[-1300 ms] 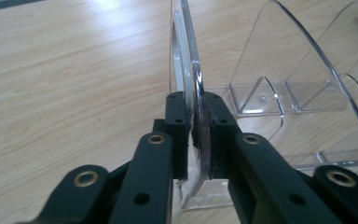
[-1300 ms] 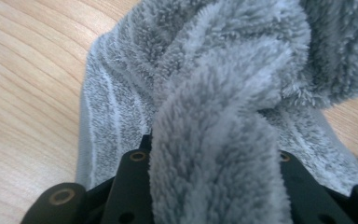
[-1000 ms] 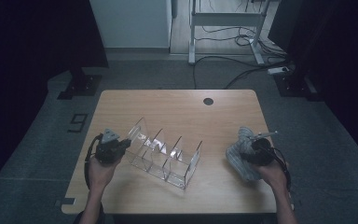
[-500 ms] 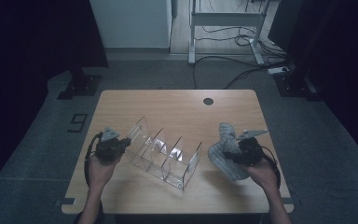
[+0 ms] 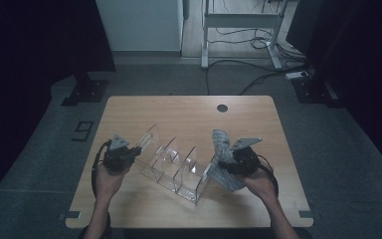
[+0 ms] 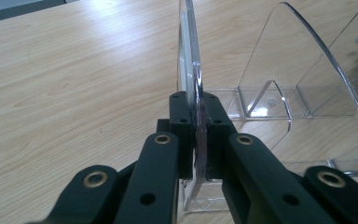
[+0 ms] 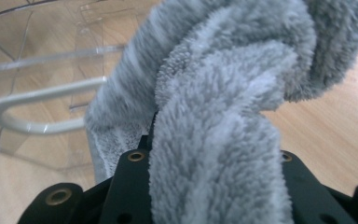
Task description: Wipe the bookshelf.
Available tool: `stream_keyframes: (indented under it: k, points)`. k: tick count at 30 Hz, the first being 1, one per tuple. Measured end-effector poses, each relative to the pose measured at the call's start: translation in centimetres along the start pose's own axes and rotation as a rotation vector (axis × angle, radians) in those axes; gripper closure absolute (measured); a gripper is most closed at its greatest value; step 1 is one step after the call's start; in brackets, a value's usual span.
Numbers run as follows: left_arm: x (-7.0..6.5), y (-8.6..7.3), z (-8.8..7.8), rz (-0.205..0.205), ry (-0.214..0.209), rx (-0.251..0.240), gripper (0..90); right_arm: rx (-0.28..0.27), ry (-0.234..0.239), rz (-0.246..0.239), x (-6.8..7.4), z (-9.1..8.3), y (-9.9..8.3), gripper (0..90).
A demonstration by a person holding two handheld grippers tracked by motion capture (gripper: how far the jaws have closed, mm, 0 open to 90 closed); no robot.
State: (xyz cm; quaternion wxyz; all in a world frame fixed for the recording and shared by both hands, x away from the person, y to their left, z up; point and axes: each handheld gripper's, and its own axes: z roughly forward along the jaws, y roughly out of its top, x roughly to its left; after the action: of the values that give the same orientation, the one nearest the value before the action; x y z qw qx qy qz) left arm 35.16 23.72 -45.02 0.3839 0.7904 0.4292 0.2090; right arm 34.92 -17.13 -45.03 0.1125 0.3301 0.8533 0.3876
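A clear acrylic organizer (image 5: 174, 162) with several upright dividers stands across the middle of the wooden table (image 5: 189, 112). My left gripper (image 5: 134, 151) is shut on its leftmost panel (image 6: 189, 60), the black pads (image 6: 179, 135) pressing both faces of the clear sheet. My right gripper (image 5: 224, 164) is shut on a fluffy grey cloth (image 5: 224, 159), held against the organizer's right end. In the right gripper view the cloth (image 7: 214, 102) bulges over the jaws and hides their tips, with the organizer's clear wall (image 7: 42, 107) just to its left.
A round cable hole (image 5: 222, 108) sits near the table's far edge. Bare wood lies beyond the organizer and along the front edge. Beyond the table are a desk frame (image 5: 238, 30) and cables on the grey floor.
My right gripper has carried the grey cloth leftward from the table's right side to the organizer's right end. The left gripper and the organizer have stayed put.
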Motion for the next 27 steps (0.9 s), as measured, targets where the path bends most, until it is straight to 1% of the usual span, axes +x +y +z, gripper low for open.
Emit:
stream_keyframes:
  k: [1, 4, 7, 10, 12, 15, 19, 22, 27]
  points:
    - [0.0, 0.0, 0.0, 0.002, 0.003, 0.004, 85.8, -0.001, 0.003, -0.006, 0.1, 0.1, 0.1, 66.2]
    - [0.0, 0.1, 0.0, 0.003, 0.006, 0.005, 85.8, 0.003, -0.019, -0.033, 0.5, 0.6, 0.3, 66.4]
    - [-0.3, 0.1, 0.2, 0.004, 0.029, 0.007, 85.8, -0.003, -0.011, -0.023, 0.5, 0.5, 0.2, 66.8]
    - [-0.3, 0.1, 0.2, -0.001, 0.037, 0.006, 85.8, -0.001, -0.017, -0.043, 1.0, 0.4, 0.3, 67.2]
    - [-0.3, 0.2, 0.3, -0.004, 0.045, 0.007, 85.7, 0.007, -0.033, -0.061, 1.4, 0.2, 0.5, 67.4]
    - [-0.3, 0.2, 0.3, -0.011, 0.051, 0.008, 85.6, 0.012, -0.043, -0.072, 1.9, 0.1, 0.5, 67.4]
    - [-0.4, 0.3, 0.3, -0.014, 0.060, 0.015, 85.4, 0.000, 0.006, -0.076, 2.8, -0.3, 0.5, 67.3]
    - [-0.4, 0.2, 0.3, -0.015, 0.060, 0.014, 85.4, 0.016, -0.013, -0.102, 3.8, -0.4, 0.6, 67.3]
    - [-0.4, 0.3, 0.4, -0.019, 0.067, 0.016, 85.3, 0.016, -0.008, -0.110, 4.3, -0.5, 0.6, 67.2]
